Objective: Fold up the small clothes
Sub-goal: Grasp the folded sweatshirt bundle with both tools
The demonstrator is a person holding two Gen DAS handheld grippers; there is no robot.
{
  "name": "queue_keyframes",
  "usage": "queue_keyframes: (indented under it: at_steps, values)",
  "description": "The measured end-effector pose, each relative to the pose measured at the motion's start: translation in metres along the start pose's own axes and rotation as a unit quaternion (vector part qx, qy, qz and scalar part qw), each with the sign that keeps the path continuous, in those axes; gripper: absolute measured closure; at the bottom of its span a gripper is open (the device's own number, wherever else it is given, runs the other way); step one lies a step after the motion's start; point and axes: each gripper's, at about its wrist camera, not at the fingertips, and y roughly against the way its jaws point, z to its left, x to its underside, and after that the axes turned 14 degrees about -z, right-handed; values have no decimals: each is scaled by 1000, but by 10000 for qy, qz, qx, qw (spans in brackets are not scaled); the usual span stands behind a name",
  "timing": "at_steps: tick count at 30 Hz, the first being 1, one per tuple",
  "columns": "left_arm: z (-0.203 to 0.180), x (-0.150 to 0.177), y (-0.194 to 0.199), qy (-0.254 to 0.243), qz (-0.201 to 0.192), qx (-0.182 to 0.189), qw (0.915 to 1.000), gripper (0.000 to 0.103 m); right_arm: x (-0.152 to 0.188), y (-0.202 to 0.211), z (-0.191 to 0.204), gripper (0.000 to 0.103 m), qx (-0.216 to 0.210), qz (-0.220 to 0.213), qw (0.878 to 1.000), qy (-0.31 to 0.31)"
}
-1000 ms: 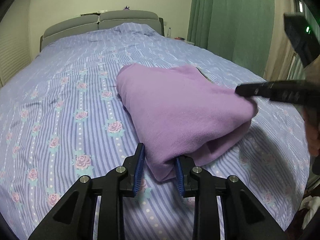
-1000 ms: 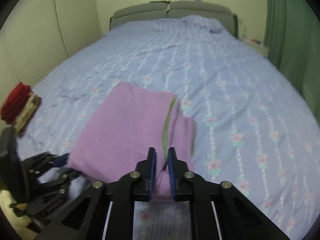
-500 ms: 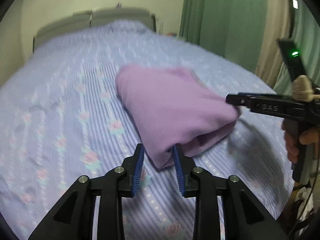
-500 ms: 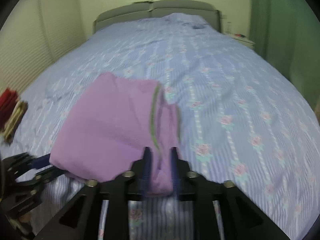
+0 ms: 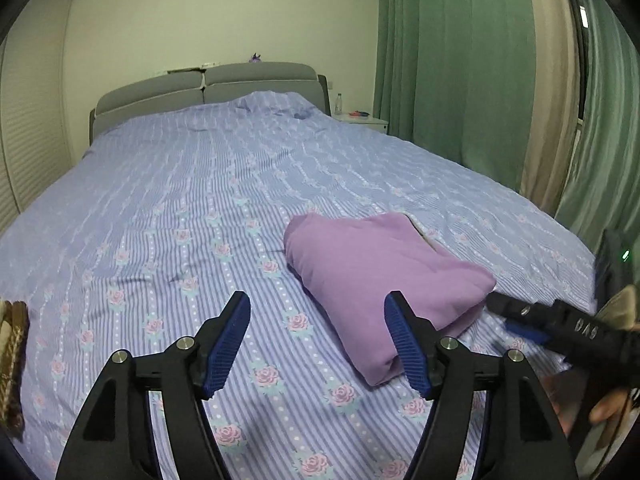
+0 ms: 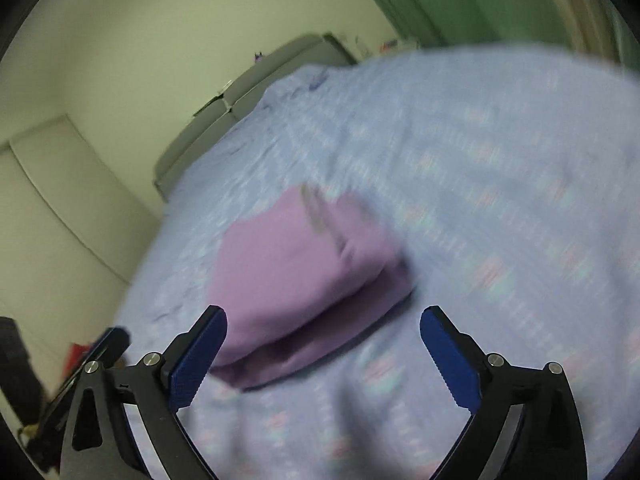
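A folded purple garment point(image 5: 380, 272) lies on the blue flowered bedspread point(image 5: 180, 208). My left gripper point(image 5: 318, 328) is open and empty, just in front of the garment's near left corner. My right gripper point(image 6: 323, 338) is open and empty, tilted, with the garment point(image 6: 288, 276) just beyond its fingers. The right gripper also shows at the right edge of the left wrist view point(image 5: 560, 328), beside the garment. The right wrist view is blurred by motion.
The grey headboard point(image 5: 208, 88) is at the far end. Green curtains point(image 5: 460, 60) hang on the right, with a white nightstand point(image 5: 360, 120) beside them. A small stack of folded clothes point(image 5: 10, 340) lies at the bed's left edge.
Both grippers have let go of the purple garment, opened wide and pulled back. The garment now rests folded on the bed. The right gripper has tilted.
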Motion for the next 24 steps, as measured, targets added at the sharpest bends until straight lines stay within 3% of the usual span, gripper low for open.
queue_keyframes:
  at_steps: [5,9,12,17,22,24]
  values:
    - [4,6,-11,139,167,137,9997,30,20,-31,-14,5,-414,168,9944,-958]
    - [13,10,-25,467,339,399,9975,28,20,-46,-36,5,-369,-11,9831,-1791]
    - [22,12,-45,861,576,706,9921,28,18,-55,-38,5,-346,-162,9801,-1947]
    - [33,20,-96,1859,1198,1324,9662,28,9,-71,-35,5,-80,-367,9784,-2031]
    - [44,34,-137,2689,1531,1413,9404,29,4,-83,-33,6,7,-437,9797,-1958]
    - [51,42,-150,3084,1635,1516,9247,29,2,-83,-37,6,-16,-474,9779,-2038]
